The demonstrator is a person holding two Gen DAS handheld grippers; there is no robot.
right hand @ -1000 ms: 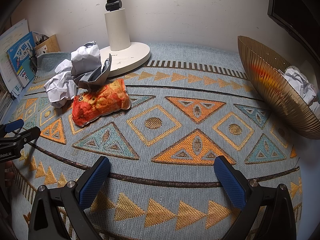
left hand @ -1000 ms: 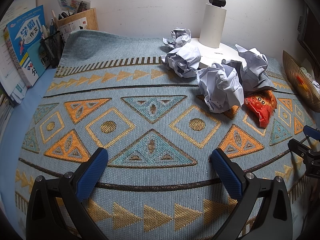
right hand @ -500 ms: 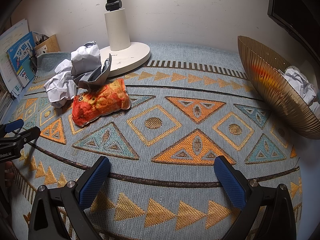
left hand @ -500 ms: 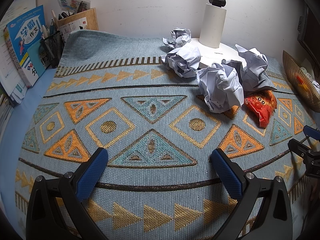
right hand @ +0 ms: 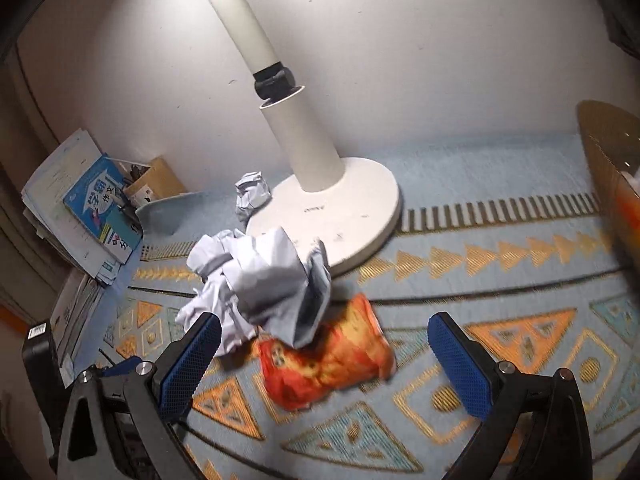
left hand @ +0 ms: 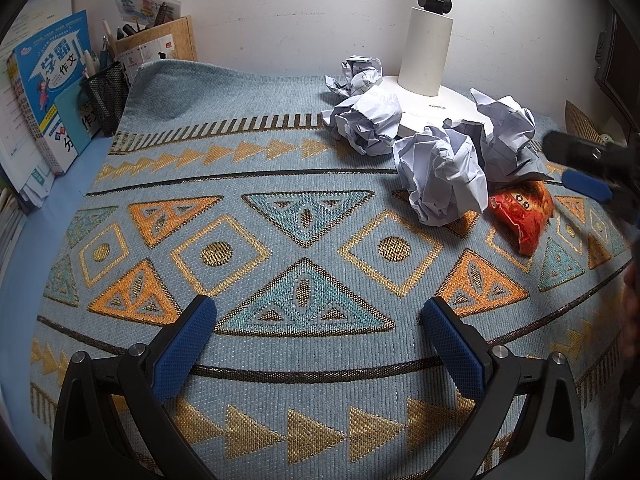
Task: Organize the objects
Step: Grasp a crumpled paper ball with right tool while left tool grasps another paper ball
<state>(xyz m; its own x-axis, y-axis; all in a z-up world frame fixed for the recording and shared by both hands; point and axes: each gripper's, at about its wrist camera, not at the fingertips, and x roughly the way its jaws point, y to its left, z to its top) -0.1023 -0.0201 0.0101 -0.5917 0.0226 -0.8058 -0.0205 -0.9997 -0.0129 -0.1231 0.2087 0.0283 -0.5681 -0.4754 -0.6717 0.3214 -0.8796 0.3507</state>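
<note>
right tongs [right hand: 324, 354]: wide open, empty | red-orange snack bag [right hand: 326, 360]: just ahead between my pads, long axis crosswise, crumpled paper [right hand: 264, 284] overlapping its far-left end | left tongs [left hand: 320, 340]: wide open, empty, well farther off | right nearer

White scuffed wall [left hand: 280, 12] behind; patterned blue woven mat [left hand: 304, 396] covers the desk; books [left hand: 52, 80] stacked left.

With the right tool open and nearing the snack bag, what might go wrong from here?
A crumpled paper lies on the snack bag, so the right tool may pinch paper along with the bag, or knock it away. The lamp base stands just behind; overshooting could bump it.
</note>
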